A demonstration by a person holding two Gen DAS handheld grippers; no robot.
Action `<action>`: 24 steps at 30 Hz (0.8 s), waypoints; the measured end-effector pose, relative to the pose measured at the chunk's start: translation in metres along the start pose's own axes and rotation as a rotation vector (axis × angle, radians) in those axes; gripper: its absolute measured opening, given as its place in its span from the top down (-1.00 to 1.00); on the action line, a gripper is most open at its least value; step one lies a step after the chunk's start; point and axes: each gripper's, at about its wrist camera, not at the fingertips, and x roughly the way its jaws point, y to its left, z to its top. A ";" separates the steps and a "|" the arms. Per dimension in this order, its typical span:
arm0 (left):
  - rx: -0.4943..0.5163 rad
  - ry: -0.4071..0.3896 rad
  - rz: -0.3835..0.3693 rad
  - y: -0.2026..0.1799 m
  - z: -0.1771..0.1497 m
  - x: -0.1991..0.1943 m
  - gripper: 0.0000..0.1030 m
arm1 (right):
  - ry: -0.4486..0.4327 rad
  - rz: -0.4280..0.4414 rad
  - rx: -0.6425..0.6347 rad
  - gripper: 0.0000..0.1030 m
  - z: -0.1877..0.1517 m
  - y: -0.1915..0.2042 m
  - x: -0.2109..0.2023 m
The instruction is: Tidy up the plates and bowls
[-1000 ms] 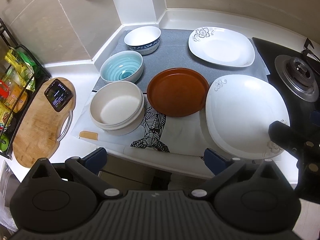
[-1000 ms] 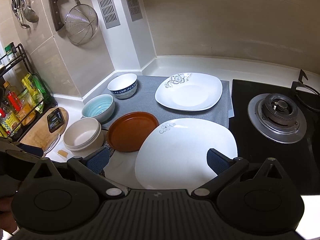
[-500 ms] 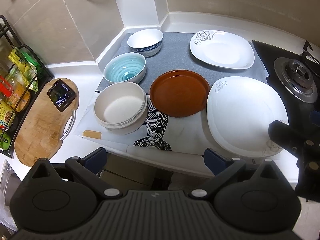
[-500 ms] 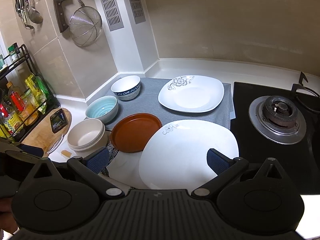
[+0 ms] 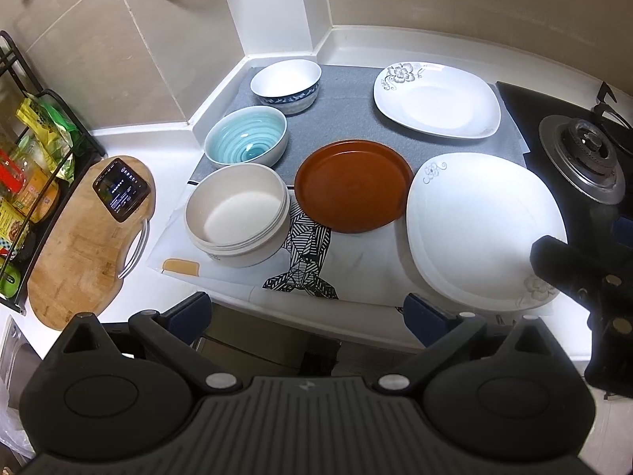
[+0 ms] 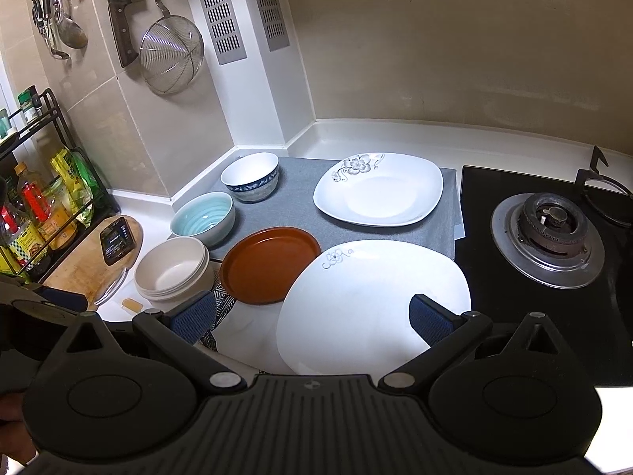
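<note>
On the counter stand a cream bowl (image 5: pixel 237 219), a teal bowl (image 5: pixel 246 140) and a white bowl with a blue band (image 5: pixel 285 85). A brown plate (image 5: pixel 353 185) lies beside a large white plate (image 5: pixel 480 229); a smaller white flowered plate (image 5: pixel 437 99) lies behind. My left gripper (image 5: pixel 308 312) is open and empty, held before the counter edge. My right gripper (image 6: pixel 312 318) is open and empty, over the near edge of the large white plate (image 6: pixel 376 301). The same bowls (image 6: pixel 172 269) and brown plate (image 6: pixel 271 263) show in the right wrist view.
A wooden cutting board (image 5: pixel 85 237) with a phone (image 5: pixel 121 189) lies at the left, beside a rack of bottles (image 6: pixel 35 213). A gas burner (image 6: pixel 548 237) stands on the right. A grey mat (image 5: pixel 344 114) lies under the far dishes. A strainer (image 6: pixel 171 55) and a cleaver hang on the wall.
Both grippers have risen and tilted up a little, so more wall shows. The dishes have not moved.
</note>
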 end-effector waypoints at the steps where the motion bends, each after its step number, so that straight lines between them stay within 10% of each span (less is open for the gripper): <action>1: 0.000 0.000 0.001 0.000 0.000 0.000 -1.00 | 0.000 0.000 0.000 -1.00 0.000 0.000 0.000; 24: 0.015 0.013 -0.006 -0.007 0.008 0.007 -1.00 | 0.008 -0.014 0.017 -1.00 0.002 -0.008 0.007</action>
